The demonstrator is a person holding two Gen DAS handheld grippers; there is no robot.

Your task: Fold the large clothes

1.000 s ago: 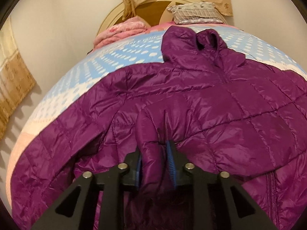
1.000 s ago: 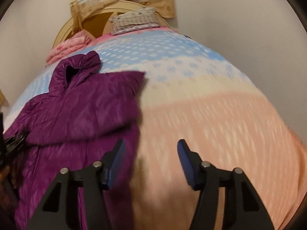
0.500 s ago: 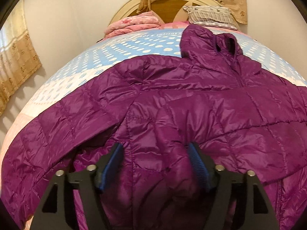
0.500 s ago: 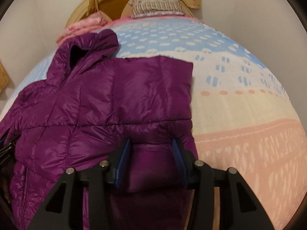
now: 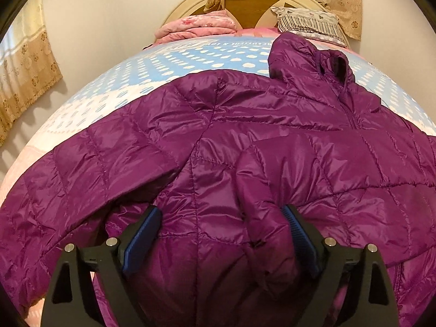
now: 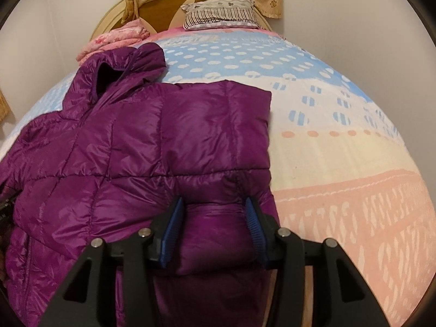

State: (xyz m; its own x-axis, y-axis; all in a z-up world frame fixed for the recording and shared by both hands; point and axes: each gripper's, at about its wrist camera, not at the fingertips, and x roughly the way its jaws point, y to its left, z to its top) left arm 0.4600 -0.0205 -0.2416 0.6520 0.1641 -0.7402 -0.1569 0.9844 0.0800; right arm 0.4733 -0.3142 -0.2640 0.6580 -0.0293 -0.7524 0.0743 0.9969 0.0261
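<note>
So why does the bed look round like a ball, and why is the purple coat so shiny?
Left wrist view: the fisheye lens bulges the bed, and the purple coat glints where light hits its slick fabric. Right wrist view: the same bulge, dark rounded corners, and soft sheen on the folded sleeve.

A home bedroom. A bed (image 6: 340,141) covered in a blue, cream and peach patterned sheet fills both views, backed by a rounded cream-and-wood headboard (image 5: 245,2). A striped pillow (image 6: 220,13) and folded pink bedding (image 5: 196,26) lie at its head, and floral beige curtains (image 5: 24,73) hang against plain walls.
</note>
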